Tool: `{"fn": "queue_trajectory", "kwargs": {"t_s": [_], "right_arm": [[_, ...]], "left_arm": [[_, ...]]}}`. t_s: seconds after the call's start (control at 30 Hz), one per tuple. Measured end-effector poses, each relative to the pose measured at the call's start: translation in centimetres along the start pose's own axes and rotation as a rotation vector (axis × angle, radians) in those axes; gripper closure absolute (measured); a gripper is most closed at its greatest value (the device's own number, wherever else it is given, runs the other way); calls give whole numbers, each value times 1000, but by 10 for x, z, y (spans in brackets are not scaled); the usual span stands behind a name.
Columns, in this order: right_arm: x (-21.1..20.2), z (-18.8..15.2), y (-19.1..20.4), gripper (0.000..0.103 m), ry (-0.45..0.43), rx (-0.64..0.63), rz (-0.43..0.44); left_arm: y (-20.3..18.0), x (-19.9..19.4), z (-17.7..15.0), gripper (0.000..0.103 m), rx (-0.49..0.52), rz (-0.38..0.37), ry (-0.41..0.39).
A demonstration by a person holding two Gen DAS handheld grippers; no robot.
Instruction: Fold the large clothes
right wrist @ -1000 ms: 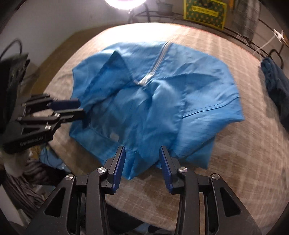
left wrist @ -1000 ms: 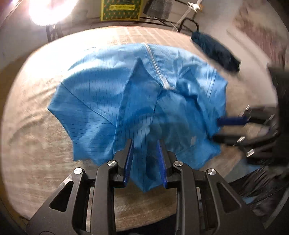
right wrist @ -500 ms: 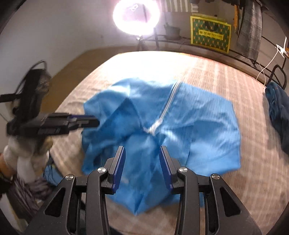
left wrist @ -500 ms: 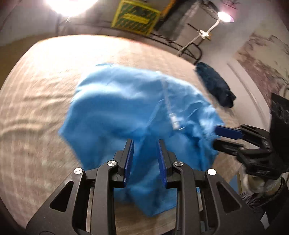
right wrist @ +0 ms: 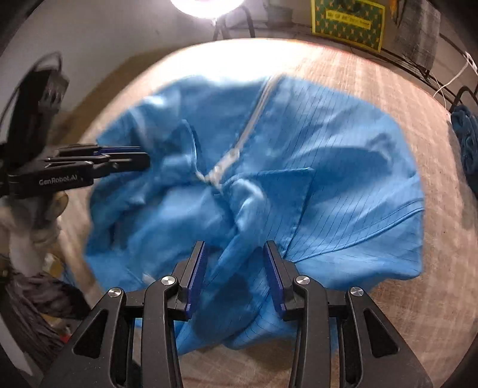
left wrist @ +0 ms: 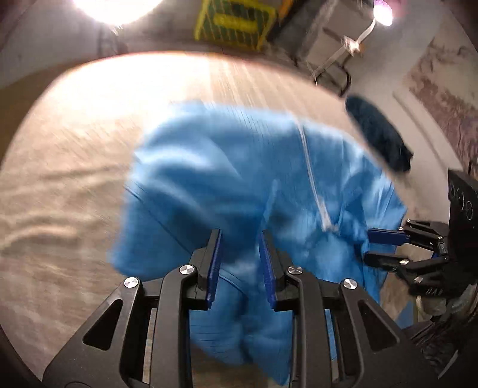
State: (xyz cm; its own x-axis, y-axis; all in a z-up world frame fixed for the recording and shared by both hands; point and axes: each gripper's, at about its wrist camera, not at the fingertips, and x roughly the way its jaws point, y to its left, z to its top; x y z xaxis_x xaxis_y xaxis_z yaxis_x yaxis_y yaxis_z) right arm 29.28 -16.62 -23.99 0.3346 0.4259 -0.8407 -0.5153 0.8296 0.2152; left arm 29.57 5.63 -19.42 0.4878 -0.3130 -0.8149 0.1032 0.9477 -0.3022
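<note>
1. Left wrist view: the left gripper (left wrist: 240, 262) is clamped on a bunch of cloth of the blue zip-front garment (left wrist: 215, 179), which lies rumpled on the tan woven bed cover (left wrist: 65, 185).
2. To the garment's left the cover is bare out to its rounded edge, and the far side is also bare; a dark blue cloth (left wrist: 379, 134) lies at the cover's far right edge, apart from the garment.
3. Right wrist view: the right gripper (right wrist: 236, 277) is closed on a gathered fold of the garment's near hem.
4. The white zipper (right wrist: 245, 134) runs from the far edge down to the crumpled middle.
5. The garment's right hem lies flat, with bare cover beyond it.
6. The garment's near corner hangs over the cover's near edge.
7. A yellow-green crate (right wrist: 348, 22) stands beyond the bed's far side.
</note>
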Motion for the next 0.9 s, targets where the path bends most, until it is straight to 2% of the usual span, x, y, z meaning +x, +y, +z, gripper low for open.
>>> {"fn": "queue_trajectory", "kwargs": {"t_s": [0.1,0.17,0.3,0.4,0.53,0.67,0.7,0.73,0.8,0.9], "right_arm": [[-23,12,-23,66,-95,64,-51],[-27,18,-37,66,-114,102,-71],[-27,43,-53,66,-171,113,-140],[-15,63,-65,66,-197,129,-149],[14,85,-76,66,-174,100,-161],[39,83,-84,66,-103,54,-198],[43,79,-88,66,-89,56,-201],[47,74,-92,66,-77,60,-193],[49,68,-94,66,-77,43,-198],[42,63,-85,66,-52,-6,-239]], "left_arm": [[18,-15,20,79,-60,0,-52],[26,-14,33,79,-91,-19,-60],[20,1,67,79,-51,-2,-82],[15,19,83,79,-28,13,-87],[12,54,94,79,8,60,-51],[25,96,86,77,57,187,23],[29,99,83,72,57,182,8],[34,99,81,71,51,155,-18],[38,98,80,71,43,133,-12],[42,87,80,70,46,149,6]]}}
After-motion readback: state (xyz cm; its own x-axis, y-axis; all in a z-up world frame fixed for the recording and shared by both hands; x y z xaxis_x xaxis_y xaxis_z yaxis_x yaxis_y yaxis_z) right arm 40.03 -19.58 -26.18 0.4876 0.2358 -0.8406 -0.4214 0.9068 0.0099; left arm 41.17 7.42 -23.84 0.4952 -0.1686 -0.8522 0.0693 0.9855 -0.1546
